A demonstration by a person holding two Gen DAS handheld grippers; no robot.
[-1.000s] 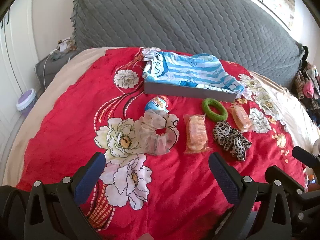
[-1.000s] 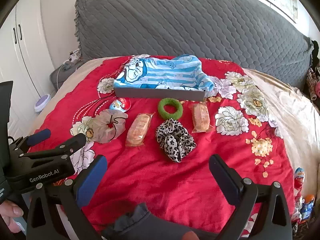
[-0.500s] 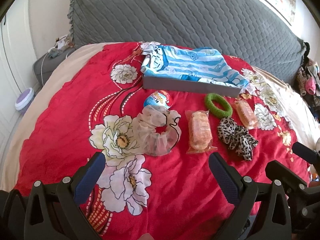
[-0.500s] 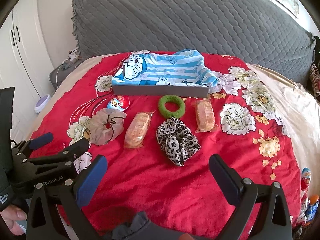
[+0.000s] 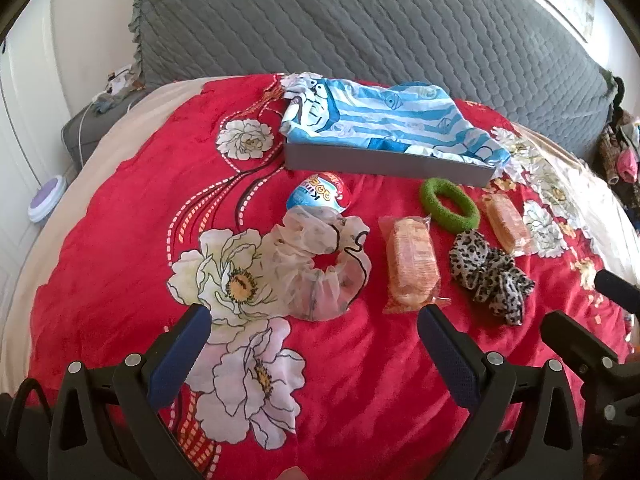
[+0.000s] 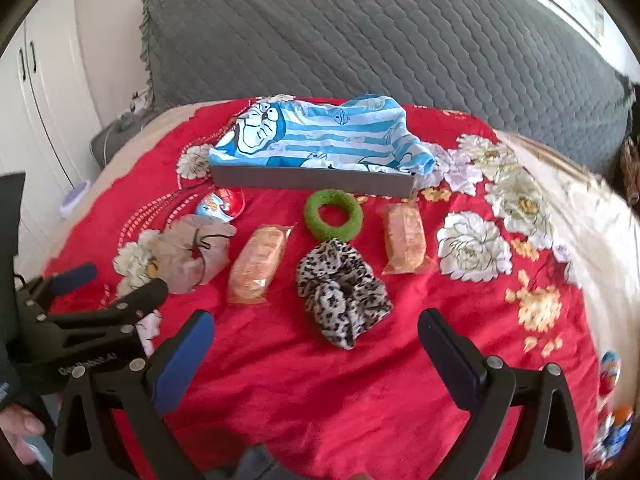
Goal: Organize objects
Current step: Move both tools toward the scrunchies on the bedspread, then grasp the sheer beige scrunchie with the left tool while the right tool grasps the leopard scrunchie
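Grey quilted headboard [image 5: 360, 28], white wardrobe [image 6: 44, 92]

left gripper [image 5: 312, 326] carried forward and lower toward the sheer beige scrunchie [image 5: 320, 260], now seen close ahead | right gripper [image 6: 316, 330] brought nearer the leopard-print fabric scrunchie [image 6: 342, 290] | jaws of both left spread wide, nothing gripped | objects on the bed not displaced
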